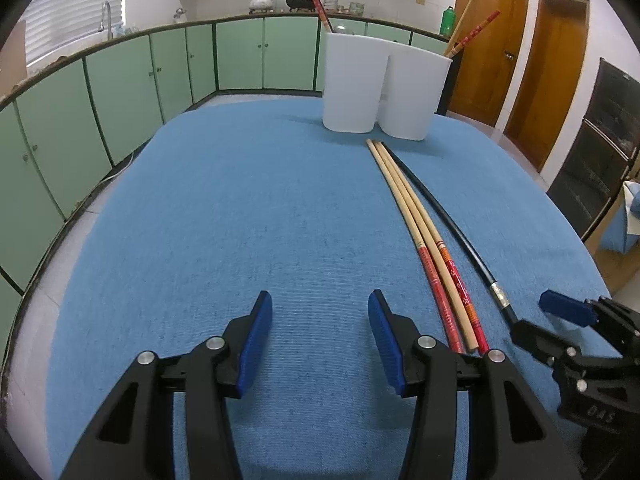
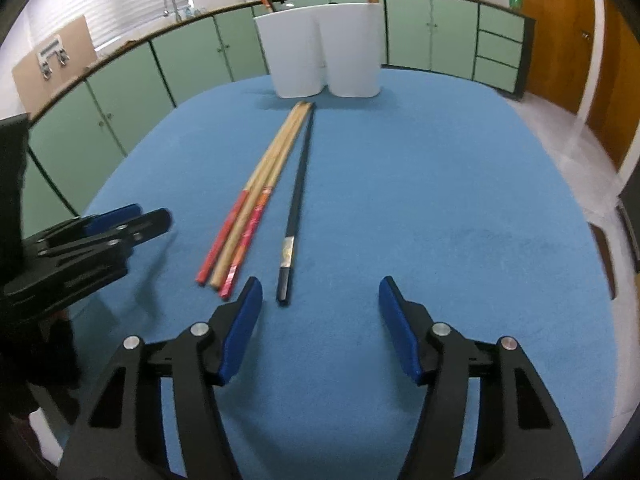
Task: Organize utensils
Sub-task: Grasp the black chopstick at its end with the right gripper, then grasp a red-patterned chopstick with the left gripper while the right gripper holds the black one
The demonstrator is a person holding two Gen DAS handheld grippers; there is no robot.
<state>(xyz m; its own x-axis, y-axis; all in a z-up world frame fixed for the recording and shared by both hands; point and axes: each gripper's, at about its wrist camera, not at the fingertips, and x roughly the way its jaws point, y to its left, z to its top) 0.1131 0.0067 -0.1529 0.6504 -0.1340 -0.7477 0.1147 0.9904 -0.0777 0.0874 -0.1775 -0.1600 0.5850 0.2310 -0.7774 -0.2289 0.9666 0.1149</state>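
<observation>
Three wooden chopsticks with red handles (image 1: 430, 248) (image 2: 256, 196) lie side by side on the blue cloth, pointing at two white holders (image 1: 384, 88) (image 2: 324, 50). A black chopstick (image 1: 452, 228) (image 2: 296, 200) lies just right of them. Each holder has chopsticks standing in it. My left gripper (image 1: 320, 308) is open and empty, left of the chopstick handles; it also shows in the right wrist view (image 2: 132, 216). My right gripper (image 2: 320, 296) is open and empty, just behind the black chopstick's handle end; it also shows in the left wrist view (image 1: 548, 320).
The table (image 1: 240, 200) is covered by a blue cloth. Green cabinets (image 1: 120, 92) run along the far side and left, with a sink tap (image 1: 106, 16) and pots on the counter. Wooden doors (image 1: 492, 52) stand at the right.
</observation>
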